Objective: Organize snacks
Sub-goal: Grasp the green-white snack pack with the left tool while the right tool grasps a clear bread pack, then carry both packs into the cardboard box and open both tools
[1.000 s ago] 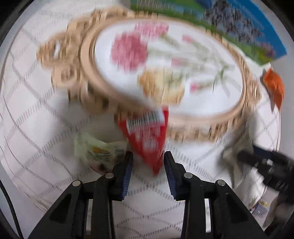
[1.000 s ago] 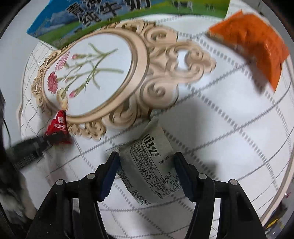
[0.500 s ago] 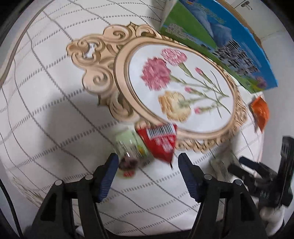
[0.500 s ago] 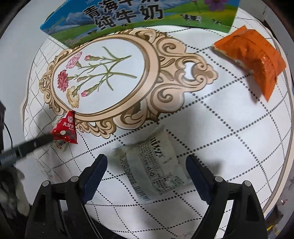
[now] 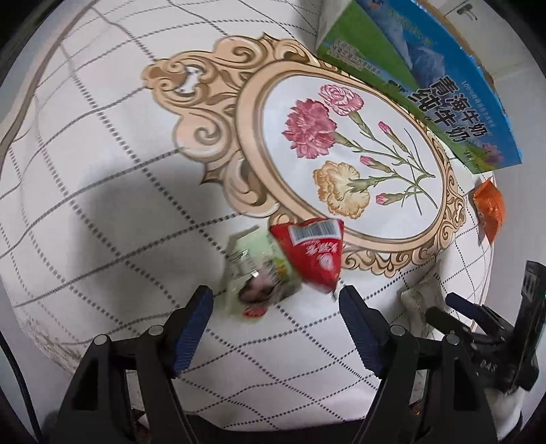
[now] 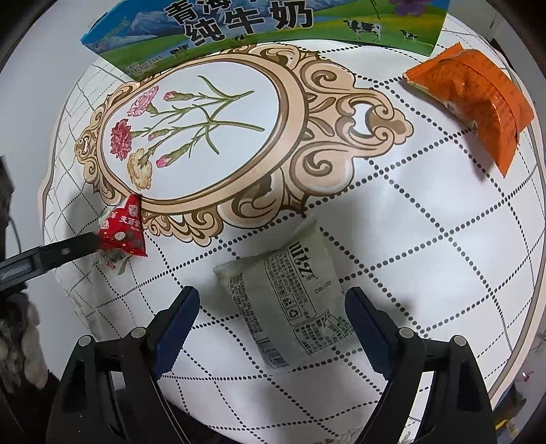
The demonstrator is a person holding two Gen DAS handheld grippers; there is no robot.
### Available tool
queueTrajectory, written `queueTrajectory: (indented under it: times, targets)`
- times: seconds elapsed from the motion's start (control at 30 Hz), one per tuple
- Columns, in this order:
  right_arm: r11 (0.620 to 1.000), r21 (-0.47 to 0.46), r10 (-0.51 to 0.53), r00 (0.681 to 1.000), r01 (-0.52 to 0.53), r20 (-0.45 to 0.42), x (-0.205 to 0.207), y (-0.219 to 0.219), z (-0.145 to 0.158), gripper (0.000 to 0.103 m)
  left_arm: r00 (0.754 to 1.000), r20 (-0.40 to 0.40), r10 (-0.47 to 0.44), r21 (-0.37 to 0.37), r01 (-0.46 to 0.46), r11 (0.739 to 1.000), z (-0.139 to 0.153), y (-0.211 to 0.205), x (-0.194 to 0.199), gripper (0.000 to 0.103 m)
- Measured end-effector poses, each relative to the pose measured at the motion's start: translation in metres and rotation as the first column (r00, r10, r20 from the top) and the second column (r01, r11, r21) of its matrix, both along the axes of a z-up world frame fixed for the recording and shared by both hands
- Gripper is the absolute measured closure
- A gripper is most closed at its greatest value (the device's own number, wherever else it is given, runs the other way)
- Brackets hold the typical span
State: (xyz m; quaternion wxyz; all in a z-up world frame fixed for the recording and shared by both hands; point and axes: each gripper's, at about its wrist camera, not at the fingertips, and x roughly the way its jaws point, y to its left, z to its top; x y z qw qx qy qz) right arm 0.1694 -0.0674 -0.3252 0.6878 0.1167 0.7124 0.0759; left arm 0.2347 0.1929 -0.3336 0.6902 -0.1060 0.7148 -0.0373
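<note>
A red triangular snack packet (image 5: 312, 254) lies on a pale green packet (image 5: 254, 269) at the edge of the flower medallion; both also show in the right wrist view, the red one (image 6: 123, 229) on top. My left gripper (image 5: 274, 307) is open and empty, just short of them. A grey-white snack packet (image 6: 290, 293) lies flat between the wide-open fingers of my right gripper (image 6: 271, 309), which holds nothing. An orange packet (image 6: 477, 99) lies at the far right, also in the left wrist view (image 5: 489, 210).
A blue and green milk carton box (image 6: 239, 24) stands at the back of the round table, also in the left wrist view (image 5: 426, 75). The white checked tablecloth (image 6: 426, 222) bears a printed flower medallion. The table edge curves close on all sides.
Both grippers have opened and drawn back. The left one let go of the red packet, which lies on the green one. The right one released the grey-white packet onto the cloth.
</note>
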Motion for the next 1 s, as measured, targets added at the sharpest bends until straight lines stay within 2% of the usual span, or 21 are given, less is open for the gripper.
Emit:
queueTrajectory:
  times: [0.23, 0.33, 0.37, 0.4, 0.43, 0.53, 0.63, 0.77, 0.87, 1.0]
  targets:
    - [0.998, -0.042, 0.04, 0.999, -0.041, -0.01, 0.0, 0.012, -0.017, 0.014, 0.996, -0.082, 0.016, 0.038, -0.013, 0.999, -0.038, 0.011, 0.0, 0.029]
    - [0.995, -0.076, 0.057, 0.998, -0.059, -0.018, 0.002, 0.018, -0.026, 0.014, 0.997, -0.075, -0.009, 0.079, 0.015, 0.997, -0.051, -0.001, 0.008, 0.031]
    - [0.994, -0.084, 0.064, 0.998, -0.066, -0.02, 0.002, 0.018, -0.029, 0.014, 0.998, -0.058, -0.014, 0.092, 0.019, 0.996, -0.051, -0.003, 0.008, 0.034]
    - [0.994, -0.088, 0.067, 0.998, -0.069, -0.021, 0.002, 0.02, -0.031, 0.014, 0.999, -0.044, -0.024, 0.101, 0.028, 0.995, -0.05, -0.008, 0.009, 0.046]
    - [0.993, -0.093, 0.071, 0.997, -0.073, -0.022, 0.002, 0.02, -0.033, 0.014, 0.998, -0.036, -0.043, 0.116, 0.047, 0.992, -0.048, -0.011, 0.009, 0.049]
    - [0.989, -0.125, 0.082, 0.997, -0.083, -0.012, 0.0, 0.025, -0.035, 0.018, 0.997, -0.029, -0.076, 0.129, 0.079, 0.988, -0.049, -0.024, 0.004, 0.049]
    - [0.987, -0.145, 0.077, 0.997, -0.074, 0.016, -0.004, 0.033, -0.035, 0.037, 0.996, -0.033, -0.089, 0.123, 0.092, 0.988, -0.055, -0.043, -0.011, 0.049]
    - [0.993, -0.115, 0.024, 0.999, -0.021, 0.03, -0.005, 0.031, -0.032, 0.044, 0.995, -0.034, -0.088, 0.115, 0.092, 0.989, -0.052, -0.043, -0.023, 0.049]
    - [0.997, -0.079, -0.02, 0.999, 0.023, 0.034, -0.004, 0.026, -0.027, 0.044, 0.996, -0.035, -0.081, 0.088, 0.084, 0.993, -0.047, -0.049, -0.039, 0.049]
    - [0.998, -0.019, -0.062, 0.997, 0.063, 0.05, -0.002, 0.025, -0.014, 0.045, 0.995, -0.011, -0.097, 0.045, 0.097, 0.994, -0.021, -0.066, -0.052, 0.049]
